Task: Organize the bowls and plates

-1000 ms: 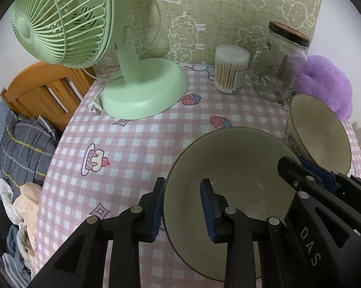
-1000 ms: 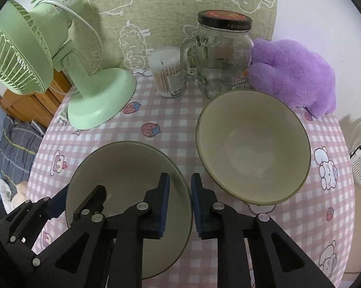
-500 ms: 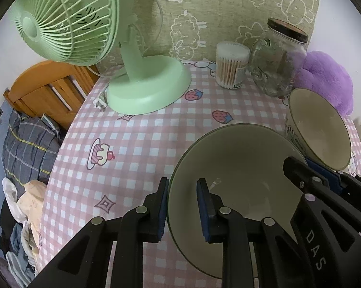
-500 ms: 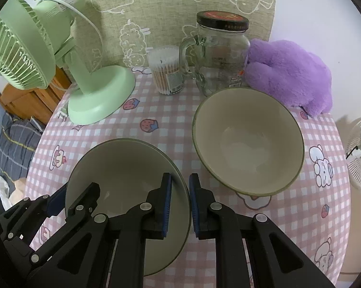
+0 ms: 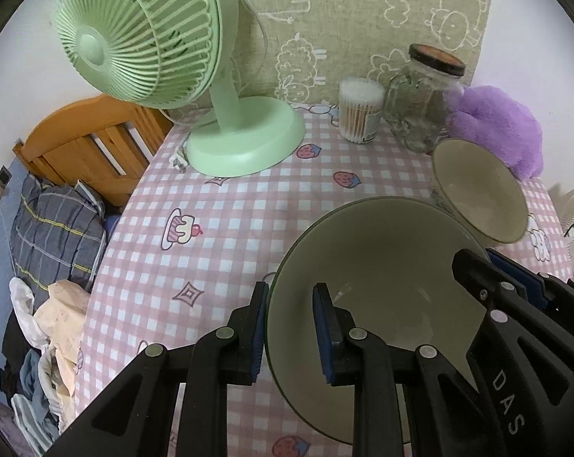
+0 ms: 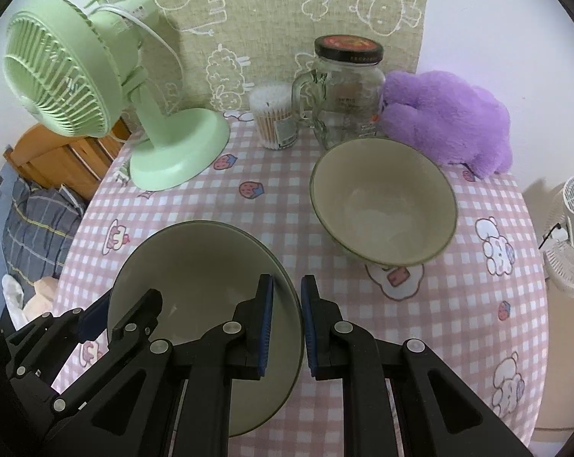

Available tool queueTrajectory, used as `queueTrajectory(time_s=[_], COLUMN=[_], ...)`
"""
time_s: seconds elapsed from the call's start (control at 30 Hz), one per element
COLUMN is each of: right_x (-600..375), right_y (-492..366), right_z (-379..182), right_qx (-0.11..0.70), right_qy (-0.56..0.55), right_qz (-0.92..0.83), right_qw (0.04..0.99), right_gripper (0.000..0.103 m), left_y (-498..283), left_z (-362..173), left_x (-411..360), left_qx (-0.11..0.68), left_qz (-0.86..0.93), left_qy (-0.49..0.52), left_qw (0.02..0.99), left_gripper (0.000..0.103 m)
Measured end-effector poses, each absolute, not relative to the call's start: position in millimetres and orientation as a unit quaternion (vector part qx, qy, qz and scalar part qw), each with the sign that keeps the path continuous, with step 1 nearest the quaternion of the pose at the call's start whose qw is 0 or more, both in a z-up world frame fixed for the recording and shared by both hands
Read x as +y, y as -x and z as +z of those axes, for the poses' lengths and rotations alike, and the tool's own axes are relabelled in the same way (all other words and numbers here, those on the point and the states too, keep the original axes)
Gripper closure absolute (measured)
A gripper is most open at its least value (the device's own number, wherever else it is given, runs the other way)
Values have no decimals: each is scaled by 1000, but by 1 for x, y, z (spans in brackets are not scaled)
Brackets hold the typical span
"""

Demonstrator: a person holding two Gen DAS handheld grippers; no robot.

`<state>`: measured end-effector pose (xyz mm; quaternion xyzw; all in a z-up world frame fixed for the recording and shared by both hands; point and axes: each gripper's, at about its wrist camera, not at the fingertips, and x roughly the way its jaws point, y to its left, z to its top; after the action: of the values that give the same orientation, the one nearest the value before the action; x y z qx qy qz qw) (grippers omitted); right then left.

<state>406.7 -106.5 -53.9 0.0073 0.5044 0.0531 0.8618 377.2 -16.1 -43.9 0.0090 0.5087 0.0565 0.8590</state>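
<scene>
The near bowl (image 6: 195, 278) sits lower centre, its near rim cut off behind black fingers; the left gripper (image 5: 290, 327) and right gripper (image 6: 287, 316) each pinch opposite rims. The second bowl (image 6: 382, 202) stands right of centre, bare tablecloth (image 6: 458, 304) beside it.

Near bowl (image 5: 382, 266) now lifted, left claw (image 5: 291, 327) tighter.

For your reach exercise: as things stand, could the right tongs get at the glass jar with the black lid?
Probably not: the right tongs are shut on the near olive-rimmed ceramic bowl, and the second bowl stands directly before the glass jar.
</scene>
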Motion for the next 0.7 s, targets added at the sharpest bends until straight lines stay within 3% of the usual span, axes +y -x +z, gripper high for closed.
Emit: queueTrajectory(time_s=[0.7], right_x=[-103], right_y=[-303], right_z=[17], right_qx=[462], right_qy=[1], right_qz=[-14], right_qw=[887], right_gripper=[85], left_y=[-291], left_z=[14], left_x=[-12], left_qx=[471], left_qz=[-19], left_qy=[-6], left_qw=[882], left_gripper=[82])
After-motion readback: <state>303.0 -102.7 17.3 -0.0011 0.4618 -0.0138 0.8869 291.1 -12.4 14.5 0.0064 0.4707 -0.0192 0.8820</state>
